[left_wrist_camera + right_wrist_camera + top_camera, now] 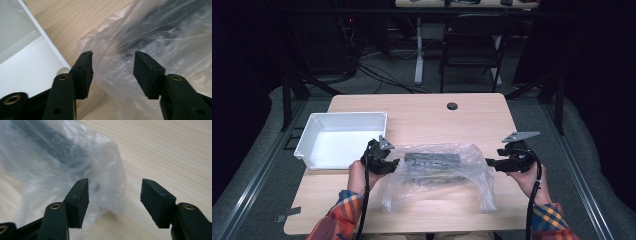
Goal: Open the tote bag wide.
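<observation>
Clear plastic makes up the bag (pixel 439 175) you are working on; it lies crumpled on the wooden table (pixel 422 112), nearer the front edge than the back and about midway between the left and right edges. A dark, long object (pixel 432 159) rests inside it, seen through the film in the bag's upper half.

Your left gripper (pixel 388 165) sits at the bag's left end, its jaws parted. In the left gripper view (pixel 113 72) the film bulges into the gap between the two black pads (pixel 83 72), but they do not press on it. Your right gripper (pixel 492 163) is at the bag's right end, jaws likewise apart. In the right gripper view (pixel 113 202) the bag's edge hangs just in front of the left pad (pixel 78 200), with bare wood showing behind the rest of the gap, so nothing is clamped there either.

Just left of your left hand (pixel 357 175) stands a white tray (pixel 312 131), set toward the table's left edge, close beside the bag without touching it. A small dark round cap (pixel 452 106) sits in the tabletop near the back edge.
</observation>
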Demonstrator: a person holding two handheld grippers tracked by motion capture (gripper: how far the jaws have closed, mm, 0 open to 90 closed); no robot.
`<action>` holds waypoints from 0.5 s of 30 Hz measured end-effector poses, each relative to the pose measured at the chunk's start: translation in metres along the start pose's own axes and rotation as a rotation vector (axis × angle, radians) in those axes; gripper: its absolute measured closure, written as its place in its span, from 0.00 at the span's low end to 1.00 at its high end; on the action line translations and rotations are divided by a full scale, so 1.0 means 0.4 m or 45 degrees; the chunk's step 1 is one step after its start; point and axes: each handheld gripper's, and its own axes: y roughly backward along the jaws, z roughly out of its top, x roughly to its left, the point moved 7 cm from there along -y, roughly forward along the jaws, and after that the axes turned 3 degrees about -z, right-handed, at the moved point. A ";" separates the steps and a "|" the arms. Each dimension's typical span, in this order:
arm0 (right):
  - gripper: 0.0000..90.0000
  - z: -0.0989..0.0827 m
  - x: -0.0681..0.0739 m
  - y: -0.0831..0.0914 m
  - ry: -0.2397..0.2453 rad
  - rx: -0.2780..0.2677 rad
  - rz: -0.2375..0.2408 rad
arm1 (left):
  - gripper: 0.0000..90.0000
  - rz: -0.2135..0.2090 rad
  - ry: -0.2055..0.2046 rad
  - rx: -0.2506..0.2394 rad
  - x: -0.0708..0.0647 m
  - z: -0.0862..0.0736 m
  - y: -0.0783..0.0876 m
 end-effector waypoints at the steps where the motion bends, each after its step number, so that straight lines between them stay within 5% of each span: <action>1: 0.39 0.010 0.032 -0.001 0.032 -0.004 0.038 | 0.46 -0.029 -0.007 0.013 -0.015 -0.005 0.005; 9: 0.31 0.008 0.106 -0.024 0.080 0.078 0.205 | 0.37 -0.140 -0.017 0.115 -0.051 -0.037 0.000; 12: 0.38 0.001 0.109 -0.033 0.081 0.115 0.210 | 0.39 -0.149 -0.020 0.154 -0.054 -0.048 -0.005; 13: 0.52 -0.011 0.108 -0.050 0.082 0.145 0.205 | 0.40 -0.156 -0.024 0.193 -0.055 -0.060 -0.013; 14: 0.52 -0.011 0.108 -0.050 0.082 0.145 0.205 | 0.43 -0.156 -0.024 0.193 -0.055 -0.060 -0.013; 15: 0.69 -0.018 0.105 -0.064 0.072 0.162 0.186 | 0.46 -0.160 -0.030 0.221 -0.056 -0.067 -0.017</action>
